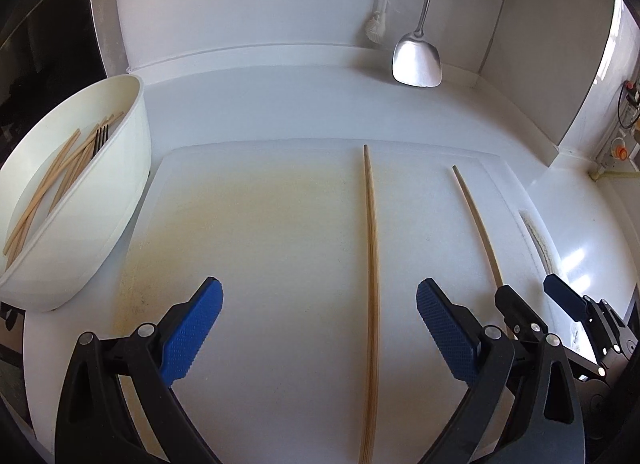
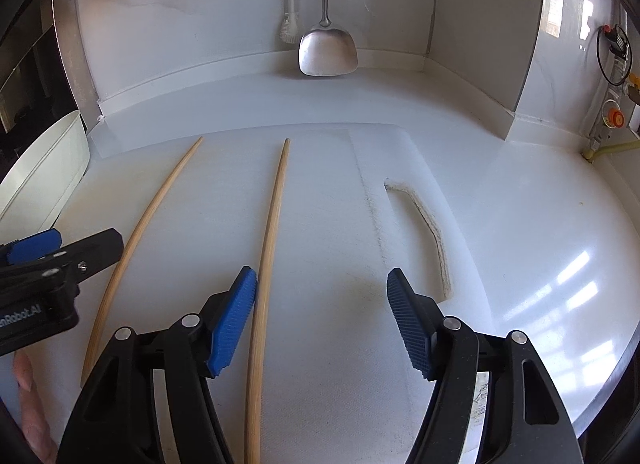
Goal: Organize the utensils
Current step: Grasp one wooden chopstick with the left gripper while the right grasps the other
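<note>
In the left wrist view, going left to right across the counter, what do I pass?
White bowl holding chopsticks and a fork → bare stained stretch of the cutting board → first loose chopstick → second loose chopstick → right gripper at the frame's right edge.

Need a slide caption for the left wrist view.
Open left tongs over a chopstick on the cutting board; bowl beside it.

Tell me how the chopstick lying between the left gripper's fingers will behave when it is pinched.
The chopstick looks thin and wooden, so probably light and stiff. It lies flat on the smooth cutting board, so it may roll or skid.
</note>
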`<state>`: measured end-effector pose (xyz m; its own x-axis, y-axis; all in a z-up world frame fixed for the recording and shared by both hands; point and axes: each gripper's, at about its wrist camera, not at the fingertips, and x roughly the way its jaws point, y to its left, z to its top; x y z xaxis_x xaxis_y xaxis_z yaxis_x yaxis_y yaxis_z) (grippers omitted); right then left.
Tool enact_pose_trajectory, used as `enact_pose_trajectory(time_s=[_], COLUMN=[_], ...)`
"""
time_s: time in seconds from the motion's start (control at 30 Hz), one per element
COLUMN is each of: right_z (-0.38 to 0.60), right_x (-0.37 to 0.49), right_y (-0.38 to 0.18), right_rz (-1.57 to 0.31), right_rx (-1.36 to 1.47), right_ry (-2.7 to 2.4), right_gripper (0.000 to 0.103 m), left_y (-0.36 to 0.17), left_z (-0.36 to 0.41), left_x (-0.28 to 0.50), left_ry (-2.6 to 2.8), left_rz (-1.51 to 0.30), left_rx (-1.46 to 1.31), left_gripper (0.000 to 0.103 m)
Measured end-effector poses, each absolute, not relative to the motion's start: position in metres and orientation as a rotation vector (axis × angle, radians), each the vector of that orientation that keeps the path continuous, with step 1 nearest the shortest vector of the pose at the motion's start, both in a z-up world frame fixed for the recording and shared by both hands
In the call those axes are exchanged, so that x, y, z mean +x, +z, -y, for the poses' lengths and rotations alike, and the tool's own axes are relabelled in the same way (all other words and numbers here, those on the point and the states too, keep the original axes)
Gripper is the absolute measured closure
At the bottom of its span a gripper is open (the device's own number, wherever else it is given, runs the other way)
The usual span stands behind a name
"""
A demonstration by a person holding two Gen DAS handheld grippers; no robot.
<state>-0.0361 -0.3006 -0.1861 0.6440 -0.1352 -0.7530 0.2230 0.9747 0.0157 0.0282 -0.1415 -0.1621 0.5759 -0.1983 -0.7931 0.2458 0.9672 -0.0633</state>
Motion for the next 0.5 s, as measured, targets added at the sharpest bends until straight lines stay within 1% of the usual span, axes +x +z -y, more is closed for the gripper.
enact_pose_trajectory(time_s=[0.2, 0.23, 0.27, 0.37, 0.5], right_z=[0.297, 0.297, 0.297, 0.300, 0.300], right_x=[-0.034, -0.035, -0.035, -0.035, -0.033], right_y=[-0.186, -0.186, -0.186, -0.186, -0.187], right_rz=[-0.827, -0.825, -0.823, -0.822, -0.815], right_rx=[0.078, 0.078, 0.081, 0.093, 0.088], right_ry=[-0.172, -0.169, -0.167, -0.155, -0.152], right_gripper=[0.038, 0.038, 0.038, 0.038, 0.038], left_y=[-0.172, -0.173, -0.174, -0.176, -0.176], left_z=[0.147, 0.148, 0.149, 0.156, 0.157], left_x=[0.031, 0.031, 0.031, 0.031, 0.030], left_ry=[-0.259, -0.257, -0.260, -0.250, -0.266], left_rz=[-0.921, -0.920, -0.919, -0.899, -0.878], left_rx=[0.064, 0.066, 0.067, 0.127, 0.132], left_gripper=[0.009, 0.010, 0.016, 0.021, 0.028])
